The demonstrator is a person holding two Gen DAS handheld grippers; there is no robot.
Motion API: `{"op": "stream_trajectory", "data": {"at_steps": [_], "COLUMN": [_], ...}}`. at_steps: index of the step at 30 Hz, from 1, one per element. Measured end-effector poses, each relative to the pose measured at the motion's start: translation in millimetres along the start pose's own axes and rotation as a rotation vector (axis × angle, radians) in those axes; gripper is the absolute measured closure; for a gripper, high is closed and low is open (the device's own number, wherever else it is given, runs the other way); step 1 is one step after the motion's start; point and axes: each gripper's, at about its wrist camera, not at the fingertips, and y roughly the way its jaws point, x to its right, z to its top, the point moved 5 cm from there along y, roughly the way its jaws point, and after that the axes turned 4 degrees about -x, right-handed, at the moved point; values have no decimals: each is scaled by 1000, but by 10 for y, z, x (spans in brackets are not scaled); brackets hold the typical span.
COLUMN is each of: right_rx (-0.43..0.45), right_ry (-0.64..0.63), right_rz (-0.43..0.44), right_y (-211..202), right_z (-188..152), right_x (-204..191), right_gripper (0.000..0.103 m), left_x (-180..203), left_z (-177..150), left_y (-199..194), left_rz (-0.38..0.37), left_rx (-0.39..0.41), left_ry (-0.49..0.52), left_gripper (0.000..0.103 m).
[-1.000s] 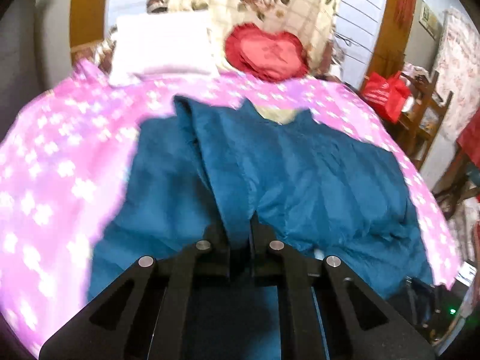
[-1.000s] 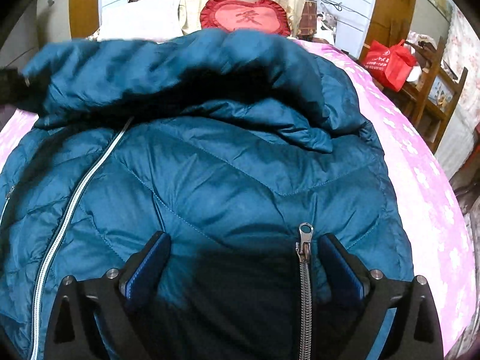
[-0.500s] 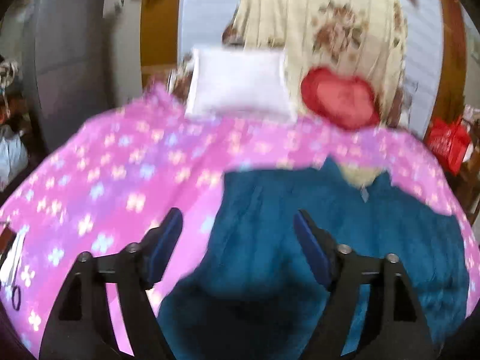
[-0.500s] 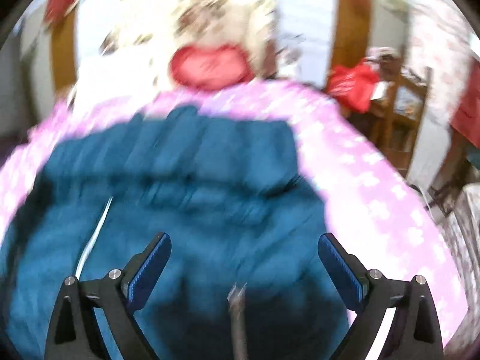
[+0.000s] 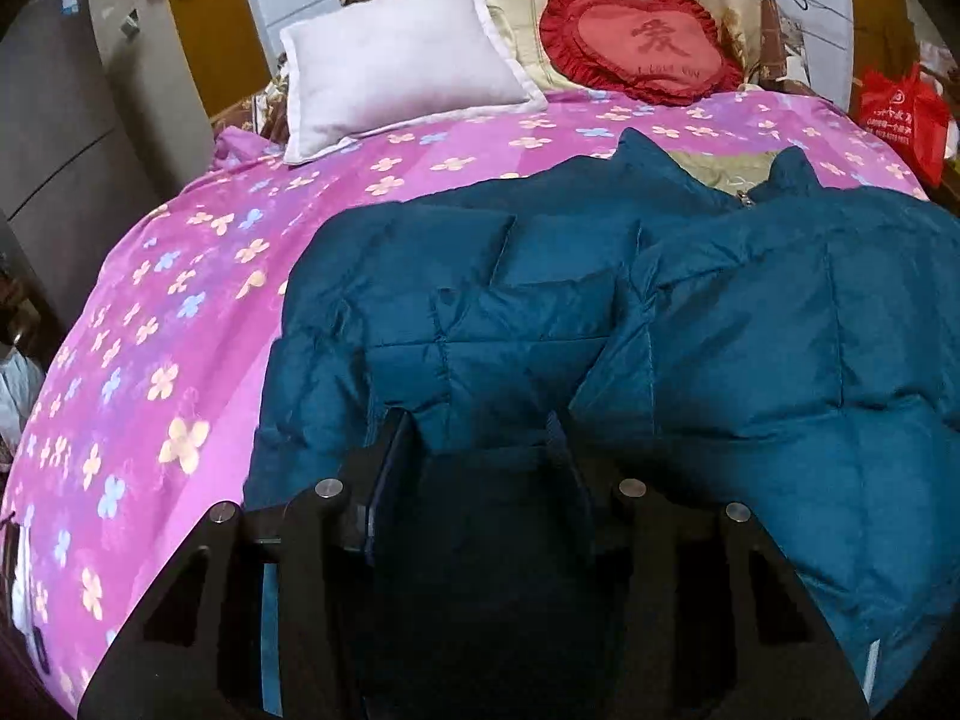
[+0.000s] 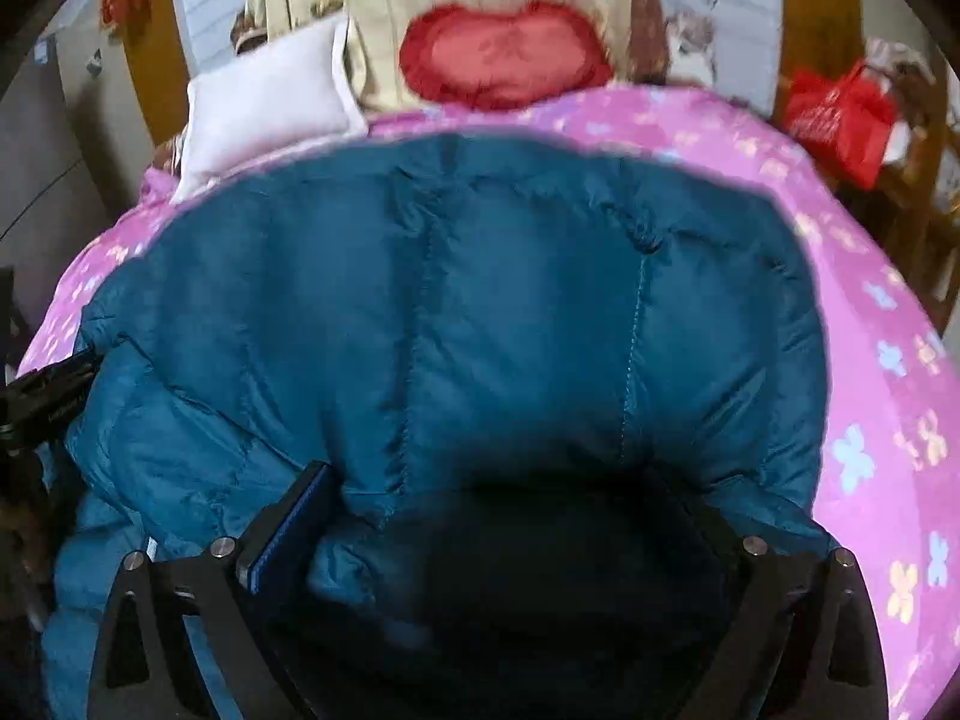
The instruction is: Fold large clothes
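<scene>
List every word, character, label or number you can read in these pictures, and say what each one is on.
"爱": one large character, darker red, on the heart-shaped cushion; the small line beneath it is too faint to read.
Red bag: white print of a round logo and some lines, too small to read.
Sticker on the grey cabinet: too small to read.
Blue jacket: no text visible.

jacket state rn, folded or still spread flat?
Partly folded. The teal puffer jacket lies on the pink bedspread with a sleeve or side panel laid over its middle; no lengthwise fold yet.
</scene>
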Motion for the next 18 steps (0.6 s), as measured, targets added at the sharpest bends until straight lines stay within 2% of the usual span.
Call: {"op": "stream_trajectory", "data": {"at_steps": [3,4,8,10,11,12,14,15,18], "right_rx": [-42,-1,232,245,227,171,7,32,-6], "right_ry": [-32,-27,64,102,116,122,125,125,118], "right_rz": [3,6,-8,-2,8,14,-38,-33,-50], "right_y": [-47,-159,-486,-395,-276,-80,405,428,445], "right_z": [73,165,689,865,931,955,833,832,840], "right_x": [-22,-27,19,8,-11,-27,17,-6,-47], "right_gripper": [7,15,17,17,16,14,10,9,8], "left_x": [-20,-28,-19,-21,-26,-26,-28,-35,-38], "left_z": [17,6,16,-7,-7,-7,-3,-1,0], "left_y": [48,35,25,34,42,48,45,53,65], "left_rz": [-26,-29,-34,-41,-45,-46,-48,-49,-44], "left_rx": [-12,-12,-13,-22,-27,-30,-29,-31,-36], "left_ry": [-30,-32,-39,-49,-54,-56,-54,-55,-54], "left_gripper": [55,55,55,55,55,55,55,55,55]}}
